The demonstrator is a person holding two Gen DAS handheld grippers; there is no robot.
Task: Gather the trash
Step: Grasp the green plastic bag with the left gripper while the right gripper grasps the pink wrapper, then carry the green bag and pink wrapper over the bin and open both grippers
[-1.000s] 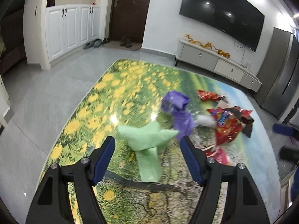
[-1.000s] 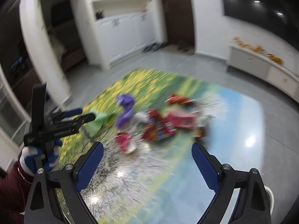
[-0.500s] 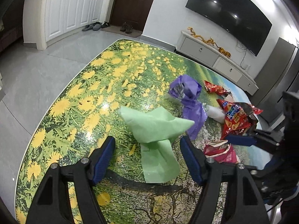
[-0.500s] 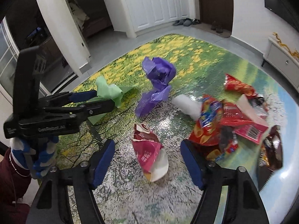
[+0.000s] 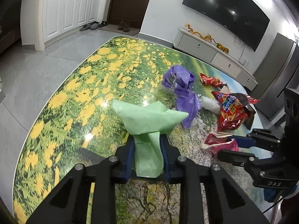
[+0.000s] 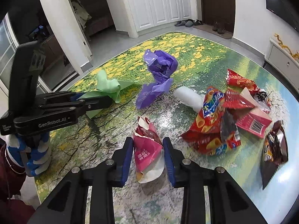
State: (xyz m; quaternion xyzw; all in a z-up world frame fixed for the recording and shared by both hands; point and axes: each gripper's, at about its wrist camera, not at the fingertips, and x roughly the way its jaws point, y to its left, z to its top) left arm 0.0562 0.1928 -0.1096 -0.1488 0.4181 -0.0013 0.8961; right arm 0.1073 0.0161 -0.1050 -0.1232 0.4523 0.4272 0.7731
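Observation:
My left gripper point(image 5: 146, 141) is shut on the tail of a light green plastic bag point(image 5: 149, 119), which also shows in the right wrist view point(image 6: 108, 87). My right gripper point(image 6: 147, 143) is shut on a crumpled pink snack wrapper point(image 6: 147, 149) lying on the table; it also shows in the left wrist view point(image 5: 218, 141). A purple plastic bag point(image 6: 157, 76) lies behind, next to a white crumpled piece point(image 6: 188, 97). Red snack bags point(image 6: 214, 123) are piled to the right.
The table point(image 6: 186, 46) has a flower-field print and a curved edge. A dark wrapper point(image 6: 274, 149) lies at the right. A white TV cabinet point(image 5: 211, 54), white cupboards point(image 5: 65, 18) and grey floor surround the table.
Both grippers moved down and forward and closed: the left around the green bag's tail, the right around the pink wrapper. Both stood open before.

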